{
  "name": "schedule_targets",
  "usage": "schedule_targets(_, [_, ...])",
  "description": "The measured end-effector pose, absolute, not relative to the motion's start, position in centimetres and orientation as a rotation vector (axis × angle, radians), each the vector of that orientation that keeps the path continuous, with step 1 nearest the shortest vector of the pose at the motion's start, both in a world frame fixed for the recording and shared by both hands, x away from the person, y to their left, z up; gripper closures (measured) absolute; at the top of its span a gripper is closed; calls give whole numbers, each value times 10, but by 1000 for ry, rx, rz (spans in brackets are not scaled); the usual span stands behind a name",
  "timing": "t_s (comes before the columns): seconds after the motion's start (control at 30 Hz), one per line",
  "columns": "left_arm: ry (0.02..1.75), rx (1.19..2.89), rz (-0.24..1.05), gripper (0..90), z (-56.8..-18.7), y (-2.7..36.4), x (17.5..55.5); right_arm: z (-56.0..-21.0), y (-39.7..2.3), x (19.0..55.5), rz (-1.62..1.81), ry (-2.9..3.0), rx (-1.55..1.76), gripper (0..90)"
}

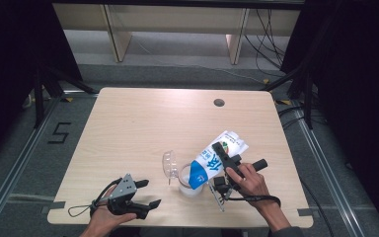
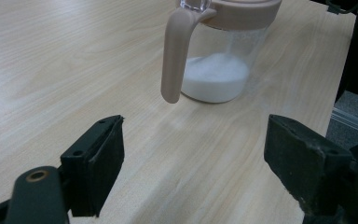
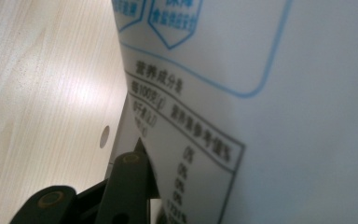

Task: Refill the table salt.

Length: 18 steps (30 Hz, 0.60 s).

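A white and blue milk carton (image 1: 218, 157) is tilted with its lower end over a clear cup (image 1: 188, 183) holding white liquid. My right gripper (image 1: 223, 154) is shut on the carton's sides. In the right gripper view the carton's printed side (image 3: 261, 93) is very close, with one finger (image 3: 126, 186) pressed against it. The cup (image 2: 219, 70) has a pink lid rim and a pink handle (image 2: 175, 56), and its clear flap (image 1: 169, 164) stands open. My left gripper (image 1: 149, 193) rests open on the table to the cup's left, its jaws (image 2: 196, 163) wide apart around bare wood.
The light wooden table (image 1: 143, 123) has a round cable hole (image 1: 219, 102) near its far edge. Its front edge lies just below both hands. Dark curtains, cables and shelf legs stand beyond the table.
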<state>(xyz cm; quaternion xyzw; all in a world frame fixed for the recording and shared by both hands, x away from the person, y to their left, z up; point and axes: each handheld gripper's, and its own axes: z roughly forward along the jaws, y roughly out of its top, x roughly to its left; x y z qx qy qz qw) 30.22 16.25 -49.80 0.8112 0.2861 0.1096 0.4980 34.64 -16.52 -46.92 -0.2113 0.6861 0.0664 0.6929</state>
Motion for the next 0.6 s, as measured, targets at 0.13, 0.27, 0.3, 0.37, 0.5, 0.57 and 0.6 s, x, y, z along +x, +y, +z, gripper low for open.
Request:
schedule_targets(0.13, [692, 1964, 265, 198, -498, 163, 302, -469, -165, 346, 156, 1531, -468, 645])
schedule_targets(0.27, [693, 1964, 265, 198, -498, 163, 302, -469, -165, 346, 152, 1531, -474, 649])
schedule_targets(0.3, [693, 1963, 265, 198, -498, 163, 302, -469, -165, 346, 154, 1532, -469, 650])
schedule_targets(0.37, [692, 1965, 266, 198, -498, 163, 302, -469, -165, 346, 150, 1535, -470, 652])
schedule_targets(0.5, [692, 1965, 265, 198, -498, 163, 302, -469, -165, 347, 149, 1538, -473, 656])
schedule_targets(0.57, [692, 1965, 265, 198, -498, 163, 302, -469, -165, 346, 141, 1542, -466, 657])
schedule_targets(0.6, [692, 1964, 265, 198, -498, 163, 302, -470, -165, 346, 151, 1540, -470, 658])
